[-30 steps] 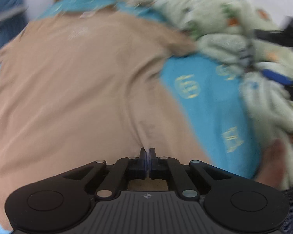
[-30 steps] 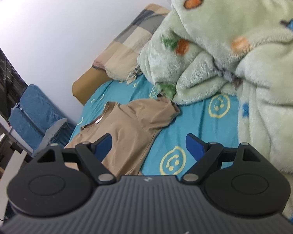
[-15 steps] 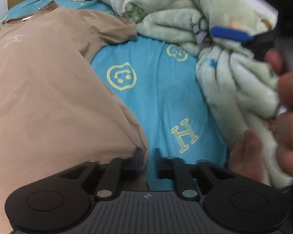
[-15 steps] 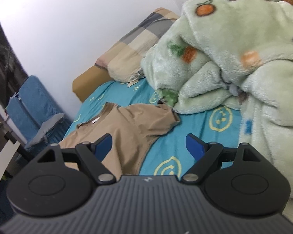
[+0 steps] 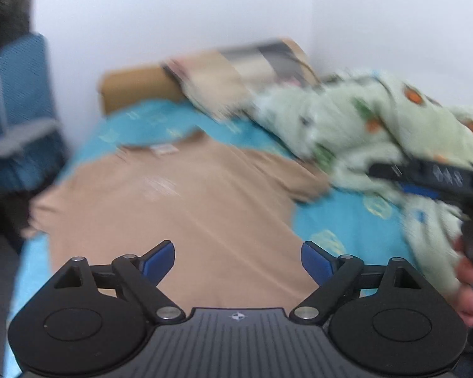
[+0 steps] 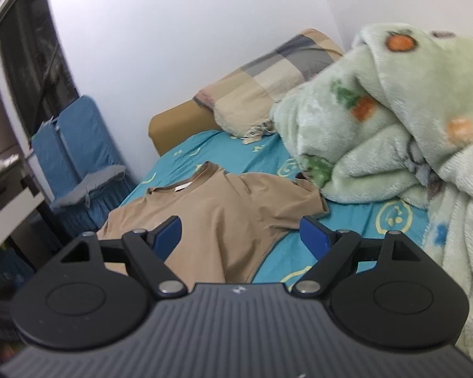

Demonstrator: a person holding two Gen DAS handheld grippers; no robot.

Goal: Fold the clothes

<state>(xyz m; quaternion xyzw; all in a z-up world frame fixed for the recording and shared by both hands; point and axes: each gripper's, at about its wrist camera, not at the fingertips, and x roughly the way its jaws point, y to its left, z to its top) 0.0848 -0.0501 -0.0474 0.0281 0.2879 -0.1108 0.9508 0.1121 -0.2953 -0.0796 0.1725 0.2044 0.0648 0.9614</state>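
A tan T-shirt [image 5: 186, 214] lies spread flat on the blue bed sheet [image 5: 347, 233], collar toward the headboard. It also shows in the right wrist view [image 6: 224, 217]. My left gripper [image 5: 238, 260] is open and empty, raised above the shirt's lower part. My right gripper [image 6: 239, 234] is open and empty, held above the bed's near side, back from the shirt. The right gripper also appears at the right edge of the left wrist view [image 5: 432, 179], held by a hand.
A crumpled pale green fleece blanket [image 6: 403, 132] covers the right side of the bed. A checked pillow [image 6: 268, 85] and tan headboard [image 6: 176, 126] are at the far end. A blue folded chair [image 6: 75, 151] stands left of the bed by the wall.
My left gripper was shut on the shirt's hem, then opened, let go, and lifted up and back. My right gripper stayed open and drew back slightly.
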